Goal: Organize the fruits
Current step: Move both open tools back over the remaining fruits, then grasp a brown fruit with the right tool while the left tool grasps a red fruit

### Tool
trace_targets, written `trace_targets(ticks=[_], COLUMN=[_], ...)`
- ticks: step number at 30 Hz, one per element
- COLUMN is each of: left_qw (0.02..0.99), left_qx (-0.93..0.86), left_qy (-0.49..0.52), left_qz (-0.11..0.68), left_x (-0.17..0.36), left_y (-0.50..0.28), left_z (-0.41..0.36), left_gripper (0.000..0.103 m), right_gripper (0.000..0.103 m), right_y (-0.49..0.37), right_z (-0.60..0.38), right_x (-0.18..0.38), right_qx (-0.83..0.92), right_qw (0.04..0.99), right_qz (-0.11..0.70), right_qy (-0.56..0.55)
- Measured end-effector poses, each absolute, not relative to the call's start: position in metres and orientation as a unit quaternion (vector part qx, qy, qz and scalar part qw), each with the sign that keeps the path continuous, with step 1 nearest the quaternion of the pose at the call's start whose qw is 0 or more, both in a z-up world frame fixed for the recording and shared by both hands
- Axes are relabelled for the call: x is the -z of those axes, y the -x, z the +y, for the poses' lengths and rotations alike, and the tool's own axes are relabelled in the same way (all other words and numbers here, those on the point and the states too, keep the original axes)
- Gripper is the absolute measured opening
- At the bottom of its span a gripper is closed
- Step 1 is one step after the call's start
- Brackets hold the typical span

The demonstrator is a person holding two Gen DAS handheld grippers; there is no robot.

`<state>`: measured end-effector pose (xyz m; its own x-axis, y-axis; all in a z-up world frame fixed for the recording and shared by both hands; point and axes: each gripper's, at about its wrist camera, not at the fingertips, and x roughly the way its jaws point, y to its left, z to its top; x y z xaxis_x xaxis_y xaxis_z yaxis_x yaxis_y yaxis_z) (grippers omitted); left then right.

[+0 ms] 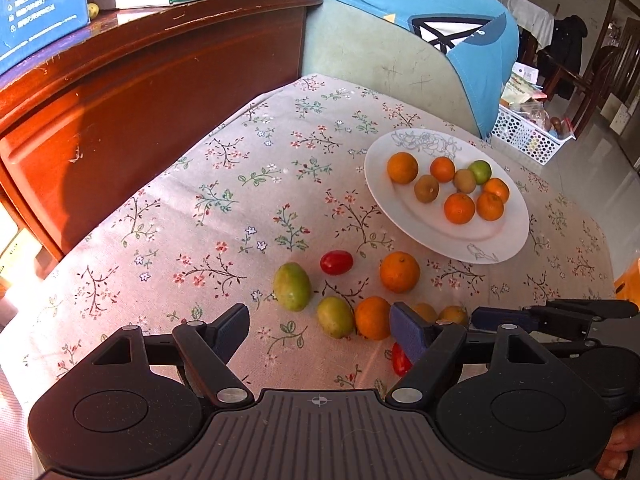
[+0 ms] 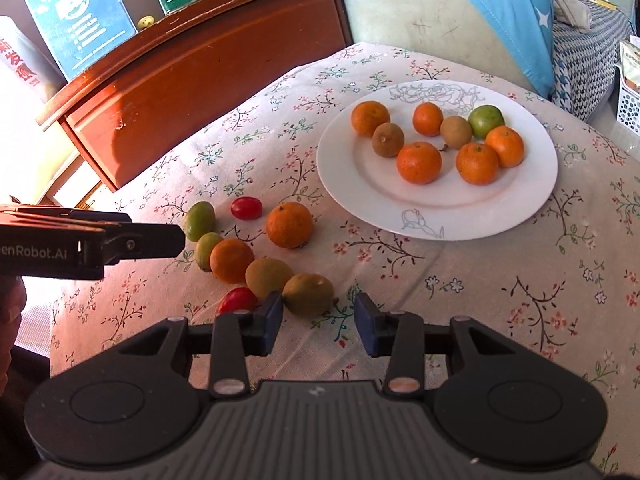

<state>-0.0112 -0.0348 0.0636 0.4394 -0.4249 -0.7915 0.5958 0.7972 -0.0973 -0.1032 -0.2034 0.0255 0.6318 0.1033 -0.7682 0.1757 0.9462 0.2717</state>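
I hold both tongs wide and empty over a floral table. My right gripper [image 2: 316, 322] hovers by a brown fruit [image 2: 308, 294] near the table's front edge, likely my next pick. 8 fruits already sit on the white plate [image 2: 436, 216] toward the far right corner. My left gripper [image 1: 320, 330] partly hides 1 red tomato [image 1: 400, 360].

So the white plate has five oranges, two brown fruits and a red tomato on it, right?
Not quite. The white plate holds no red tomato: the eighth fruit is a green fruit. Five oranges and two brown fruits are right. The right wrist view shows it.
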Motion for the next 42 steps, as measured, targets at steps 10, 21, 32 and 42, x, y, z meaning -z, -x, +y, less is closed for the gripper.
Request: trace_targets(ticks=[10, 21, 32, 42], left_qw=[0.83, 0.815, 0.808, 0.81], left_qx=[0.328, 0.353, 0.36, 0.366], left_qy=[-0.126, -0.155, -0.167, -0.161], left_qz=[0.433, 0.434, 0.435, 0.43], left_x=[-0.054, -0.041, -0.028, -0.026], left_y=[0.028, 0.048, 0.053, 0.052], left_z=[-0.038, -0.058, -0.076, -0.078], left_gripper=[0.078, 0.075, 0.041, 0.022], right_gripper=[0.029, 0.029, 0.029, 0.029], right_y=[0.098, 0.112, 0.119, 0.12], right_z=[-0.199, -0.219, -0.224, -0.227], right_x=[-0.024, -0.033, -0.034, -0.031], right_qx=[0.005, 0.046, 0.051, 0.055], right_qw=[0.895, 0.896, 0.894, 0.89], right_qz=[0.42, 0.412, 0.413, 0.417], right_qy=[-0.146, -0.159, -0.165, -0.178])
